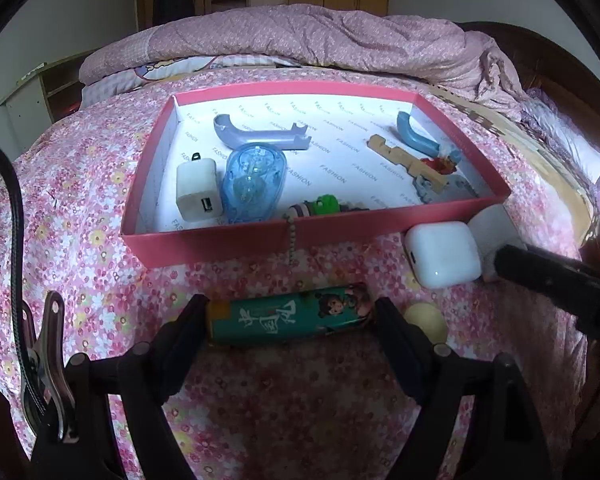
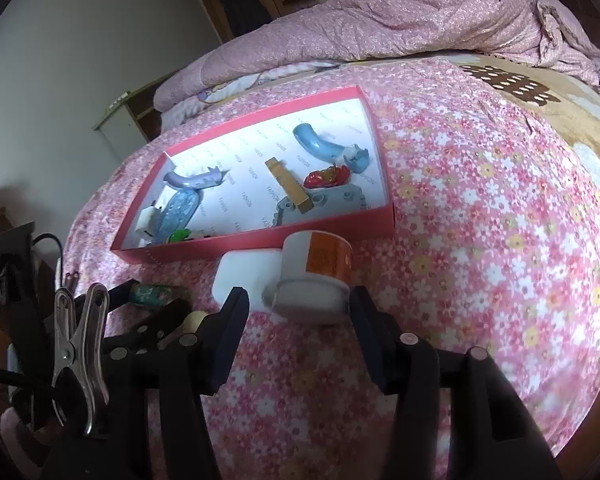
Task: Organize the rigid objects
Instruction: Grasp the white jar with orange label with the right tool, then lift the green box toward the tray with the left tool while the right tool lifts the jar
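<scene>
A pink shallow box lies on the flowered bedspread and holds several small objects. In front of it lie a green printed tube, a white rounded case, a white jar with an orange label on its side, and a pale yellow ball. My left gripper is open with its fingers at both ends of the tube. My right gripper is open with the jar between its fingers.
In the box are a white charger, a clear blue oval case, two blue curved pieces, a wooden strip, a red toy car and a grey plate. A rumpled pink quilt lies behind.
</scene>
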A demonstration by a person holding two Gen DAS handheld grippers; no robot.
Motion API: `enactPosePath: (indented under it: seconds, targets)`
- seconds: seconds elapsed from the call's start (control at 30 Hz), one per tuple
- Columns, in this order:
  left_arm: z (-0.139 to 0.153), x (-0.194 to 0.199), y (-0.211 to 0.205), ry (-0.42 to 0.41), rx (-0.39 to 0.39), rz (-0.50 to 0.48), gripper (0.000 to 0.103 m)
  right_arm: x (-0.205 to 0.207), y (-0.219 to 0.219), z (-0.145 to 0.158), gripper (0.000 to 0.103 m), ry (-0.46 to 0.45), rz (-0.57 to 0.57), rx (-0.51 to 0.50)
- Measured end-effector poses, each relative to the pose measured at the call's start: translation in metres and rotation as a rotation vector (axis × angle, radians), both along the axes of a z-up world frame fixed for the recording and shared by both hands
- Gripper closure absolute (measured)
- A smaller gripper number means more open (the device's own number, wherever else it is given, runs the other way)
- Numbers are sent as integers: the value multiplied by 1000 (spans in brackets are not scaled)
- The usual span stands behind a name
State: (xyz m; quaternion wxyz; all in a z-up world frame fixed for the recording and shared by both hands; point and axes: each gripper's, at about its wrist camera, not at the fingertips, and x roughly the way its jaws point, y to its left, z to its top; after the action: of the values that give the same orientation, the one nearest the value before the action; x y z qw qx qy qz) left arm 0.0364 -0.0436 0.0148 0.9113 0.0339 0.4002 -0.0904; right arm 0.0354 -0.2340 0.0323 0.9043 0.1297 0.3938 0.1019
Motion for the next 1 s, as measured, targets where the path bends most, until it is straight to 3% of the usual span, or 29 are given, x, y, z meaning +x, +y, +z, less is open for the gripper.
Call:
enactPosePath:
  seconds: [0.43, 0.57, 1.0]
  targets:
    - [-1, -3, 3, -11, -10, -9, 17, 13, -10, -11, 49, 36, -61, 97]
    - [-1, -3, 2, -6, -9, -10, 17, 11, -13, -12, 61, 26, -66, 102]
    - [12, -14, 15, -14, -63, -32, 17, -4, -15, -11, 61, 3, -50, 76]
